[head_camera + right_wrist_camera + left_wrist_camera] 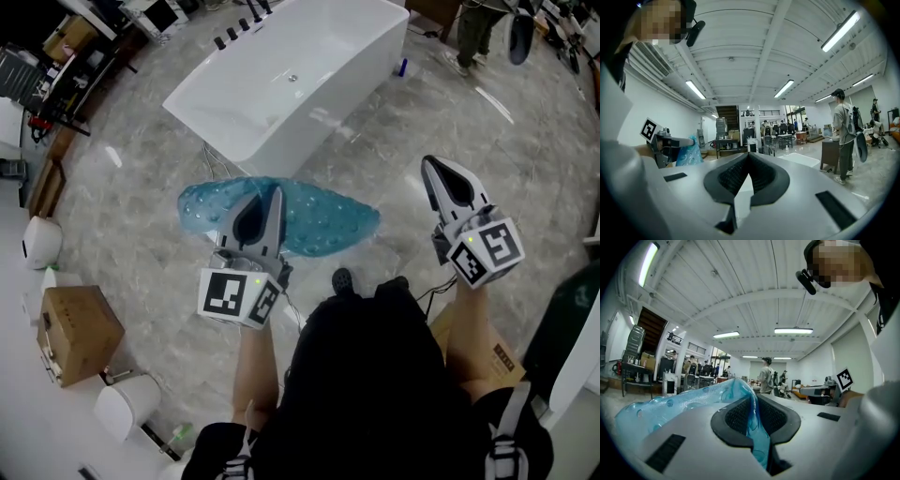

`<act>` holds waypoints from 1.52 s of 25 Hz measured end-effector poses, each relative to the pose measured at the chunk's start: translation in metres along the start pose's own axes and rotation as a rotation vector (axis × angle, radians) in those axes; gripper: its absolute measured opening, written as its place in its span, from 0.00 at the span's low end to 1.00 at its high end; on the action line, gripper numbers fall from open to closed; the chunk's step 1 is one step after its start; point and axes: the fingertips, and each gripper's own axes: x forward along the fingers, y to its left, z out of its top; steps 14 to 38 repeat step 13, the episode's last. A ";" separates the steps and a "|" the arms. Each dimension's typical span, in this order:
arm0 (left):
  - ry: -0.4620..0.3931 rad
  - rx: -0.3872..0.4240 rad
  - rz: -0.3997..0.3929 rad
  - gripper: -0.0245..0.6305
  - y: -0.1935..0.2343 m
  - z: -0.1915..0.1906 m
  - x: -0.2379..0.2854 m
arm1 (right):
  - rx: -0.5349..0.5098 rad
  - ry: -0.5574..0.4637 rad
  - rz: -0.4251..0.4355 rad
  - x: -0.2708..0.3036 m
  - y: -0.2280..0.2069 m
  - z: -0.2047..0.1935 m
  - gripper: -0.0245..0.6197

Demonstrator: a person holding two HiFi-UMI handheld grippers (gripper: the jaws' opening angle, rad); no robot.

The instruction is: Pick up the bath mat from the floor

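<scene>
The bath mat (323, 220) is translucent blue with round bubbles and hangs spread out above the marble floor in front of the tub. My left gripper (272, 199) is shut on its near edge. In the left gripper view a fold of the mat (670, 406) is pinched between the black pads (736, 418) and trails off to the left. My right gripper (442, 173) is held up at the right, apart from the mat. In the right gripper view its jaws (748, 157) meet at the tips with nothing between them. That view also has the mat (689, 152) far left.
A white bathtub (291, 75) stands just beyond the mat. At the left are a cardboard box (80, 333) and two white bins (42, 242) (127, 408). A person (478, 33) stands at the top right, near a dark cabinet (832, 152).
</scene>
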 end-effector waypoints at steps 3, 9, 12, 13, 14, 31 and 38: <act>0.006 -0.006 0.001 0.09 -0.001 -0.005 0.004 | -0.011 0.005 0.001 -0.001 -0.001 -0.003 0.06; 0.010 -0.005 -0.013 0.09 -0.002 -0.008 -0.005 | -0.036 0.014 -0.006 -0.005 0.015 -0.004 0.06; 0.011 0.010 -0.018 0.09 -0.002 -0.009 -0.002 | -0.034 0.013 -0.014 -0.001 0.013 -0.006 0.06; 0.011 0.018 -0.020 0.09 -0.003 -0.009 0.000 | -0.032 0.011 -0.016 0.000 0.013 -0.006 0.06; 0.011 0.018 -0.020 0.09 -0.003 -0.009 0.000 | -0.032 0.011 -0.016 0.000 0.013 -0.006 0.06; 0.011 0.018 -0.020 0.09 -0.003 -0.009 0.000 | -0.032 0.011 -0.016 0.000 0.013 -0.006 0.06; 0.011 0.018 -0.020 0.09 -0.003 -0.009 0.000 | -0.032 0.011 -0.016 0.000 0.013 -0.006 0.06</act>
